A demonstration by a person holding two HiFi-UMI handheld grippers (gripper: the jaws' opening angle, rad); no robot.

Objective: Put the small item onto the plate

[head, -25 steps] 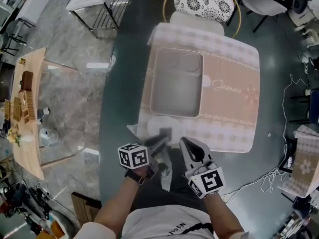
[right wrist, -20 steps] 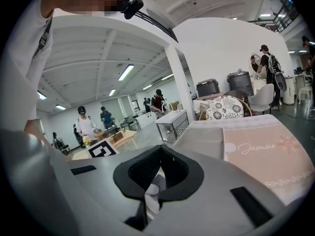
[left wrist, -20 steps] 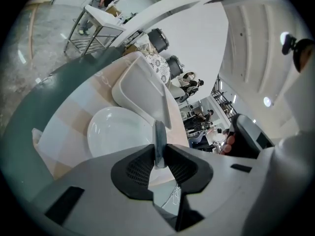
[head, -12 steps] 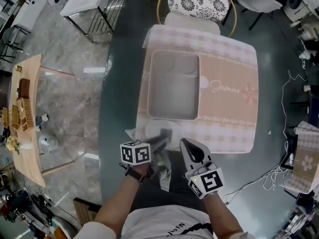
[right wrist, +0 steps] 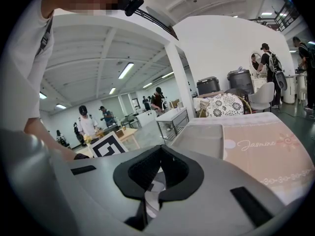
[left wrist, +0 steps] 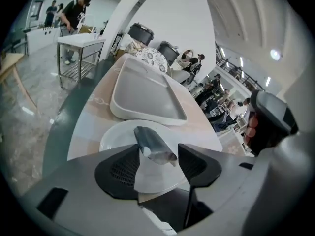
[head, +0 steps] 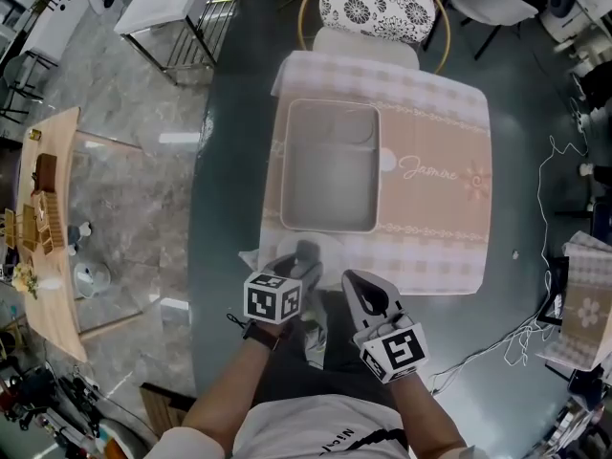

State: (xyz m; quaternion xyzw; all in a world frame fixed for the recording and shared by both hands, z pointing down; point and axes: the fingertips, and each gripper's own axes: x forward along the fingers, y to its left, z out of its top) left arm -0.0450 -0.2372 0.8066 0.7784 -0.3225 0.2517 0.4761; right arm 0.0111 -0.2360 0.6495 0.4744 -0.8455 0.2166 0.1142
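Note:
A small silver foil-wrapped item (left wrist: 153,145) sits between the jaws of my left gripper (left wrist: 157,155), over the small white plate (left wrist: 115,136). The jaws have just been opening; the item leans by the left pad and stands apart from the right one. In the head view the left gripper (head: 302,264) hangs over the plate (head: 283,249) at the near edge of the pink placemat (head: 435,208). My right gripper (head: 356,281) rests just to its right, off the plate, with its jaws shut and nothing in them (right wrist: 160,151).
A grey rectangular tray (head: 330,175) lies on the placemat beyond the plate. A patterned chair (head: 378,3) stands at the table's far side. Crumpled wrapping (head: 251,255) lies at the mat's near left corner. Cables run along the floor to the right.
My left gripper has dropped toward the plate and rolled, and its jaws stand wider than before. The right gripper has stayed where it was.

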